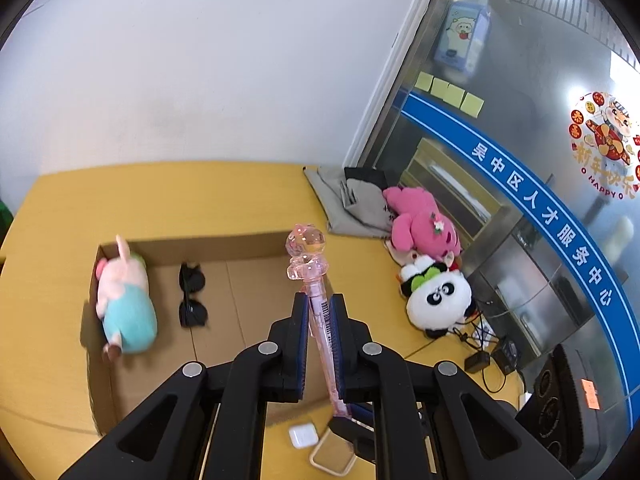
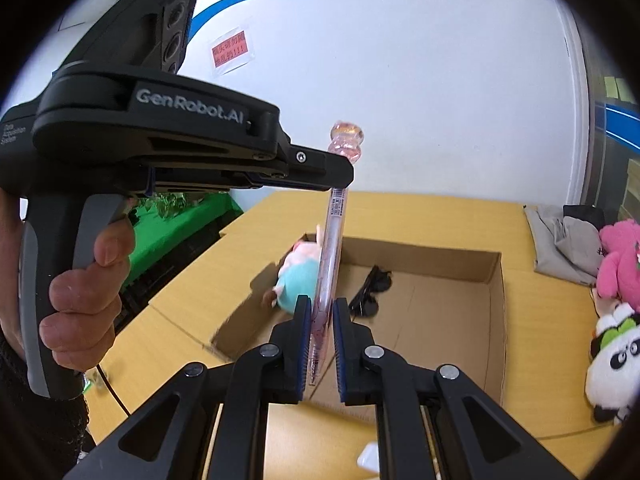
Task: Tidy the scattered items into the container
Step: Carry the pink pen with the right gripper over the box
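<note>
A pink see-through pen [image 1: 316,300] with a crystal top is held above the open cardboard box [image 1: 240,240]. My left gripper [image 1: 319,300] is shut on its upper shaft. My right gripper [image 2: 322,306] is closed around its lower end; the pen [image 2: 332,240] stands upright there, with the left gripper's fingers [image 2: 320,172] on it higher up. In the box lie a pink and teal plush pig [image 1: 124,304] and black sunglasses [image 1: 191,296]. A panda plush [image 1: 436,296] and a pink plush [image 1: 420,224] lie on the table right of the box.
The box sits on a yellow table [image 1: 60,216]. Grey folded cloth [image 1: 352,204] lies at the back right by a glass partition. A white earbud case [image 1: 303,437] and a clear square lid [image 1: 332,456] lie near the front. Cables and chargers [image 1: 488,356] lie right of the panda.
</note>
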Available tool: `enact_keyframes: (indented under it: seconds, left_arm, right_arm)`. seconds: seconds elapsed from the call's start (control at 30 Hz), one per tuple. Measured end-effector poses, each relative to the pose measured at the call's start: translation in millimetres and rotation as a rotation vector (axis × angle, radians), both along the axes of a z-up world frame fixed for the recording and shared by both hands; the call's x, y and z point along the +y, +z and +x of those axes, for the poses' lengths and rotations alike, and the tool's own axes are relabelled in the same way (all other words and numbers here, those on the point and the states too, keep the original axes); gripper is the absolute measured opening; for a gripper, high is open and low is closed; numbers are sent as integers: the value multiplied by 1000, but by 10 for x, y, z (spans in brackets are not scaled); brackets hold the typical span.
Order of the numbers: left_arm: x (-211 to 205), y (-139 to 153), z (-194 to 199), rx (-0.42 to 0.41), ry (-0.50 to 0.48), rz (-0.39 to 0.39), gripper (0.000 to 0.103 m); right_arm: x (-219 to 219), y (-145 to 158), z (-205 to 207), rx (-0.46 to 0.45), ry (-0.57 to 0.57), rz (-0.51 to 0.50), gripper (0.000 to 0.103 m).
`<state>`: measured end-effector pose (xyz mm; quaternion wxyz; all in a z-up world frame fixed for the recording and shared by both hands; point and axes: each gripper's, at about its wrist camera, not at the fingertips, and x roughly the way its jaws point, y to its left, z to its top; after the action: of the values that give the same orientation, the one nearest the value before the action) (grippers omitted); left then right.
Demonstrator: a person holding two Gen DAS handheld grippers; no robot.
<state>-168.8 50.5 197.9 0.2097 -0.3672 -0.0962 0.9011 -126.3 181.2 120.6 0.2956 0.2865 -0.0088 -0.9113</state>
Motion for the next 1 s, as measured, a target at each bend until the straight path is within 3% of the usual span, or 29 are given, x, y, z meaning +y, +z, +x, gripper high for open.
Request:
enact_keyframes:
  seconds: [0.27,0.43,0.5,0.53,0.8,0.9,1.0]
  left_arm:
    - [-66,130,-637,-19,-22,-15,7]
    - [-64,-34,-1131,-73,-35,-20,6]
    - [-86,-177,-1351,-111,-30,-5,5]
    - [-94,-274,-1472,-136,-27,-1,0]
    - [-39,-1256,-2141,-319,-37,-9,0]
    - [-71,-1577,-2293,-374,-16,-2,0]
    - [-94,-1720,-2292,-389,-20,0,0]
  right_arm:
    - [-106,33,-693,-68,-25,-47,9]
    - [-190,-123,-1141,-113,-34,-27,9]
    - [-203,-232,-1313,-140,-35,-25,9]
    - [-212,-319,-1436,-162,-34,-26,9]
    - [-325,-990,-2039,-293,-23,13,9]
    - [-324,-1313,-2160,-362,-36,14,9]
    - [-284,-1533,-2192,-385,-43,40,9]
